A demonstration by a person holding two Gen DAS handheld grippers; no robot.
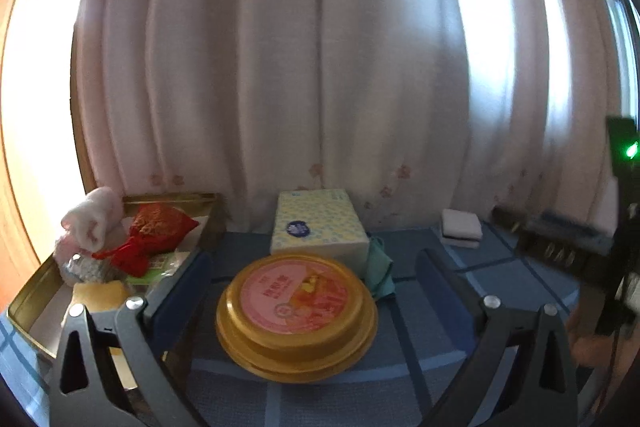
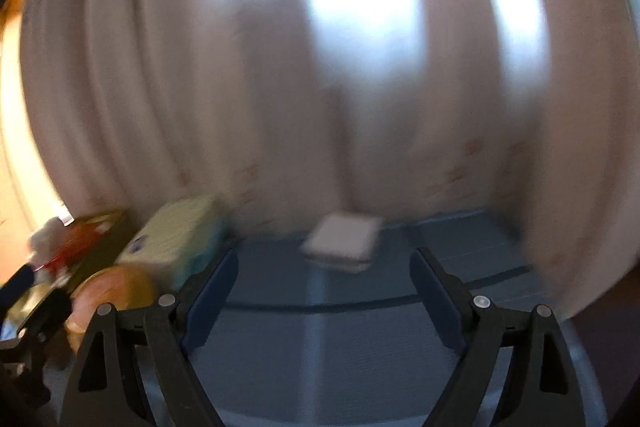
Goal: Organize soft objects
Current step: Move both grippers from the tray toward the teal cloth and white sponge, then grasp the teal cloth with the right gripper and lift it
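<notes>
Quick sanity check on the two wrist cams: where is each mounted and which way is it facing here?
Left wrist: on the left gripper, looking forward and slightly down over the blue checked table at the round gold tin, tissue pack and gold tray; both open fingers show, the right gripper's body at the right edge.
Right wrist: on the right gripper, blurred, aimed at the folded white cloth by the curtain; open fingers show.
Shared: cloth, tissue pack, tin, tray, curtain.

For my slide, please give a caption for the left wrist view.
Open left gripper faces a round gold container; tissue pack behind, tray of soft items left.
</notes>
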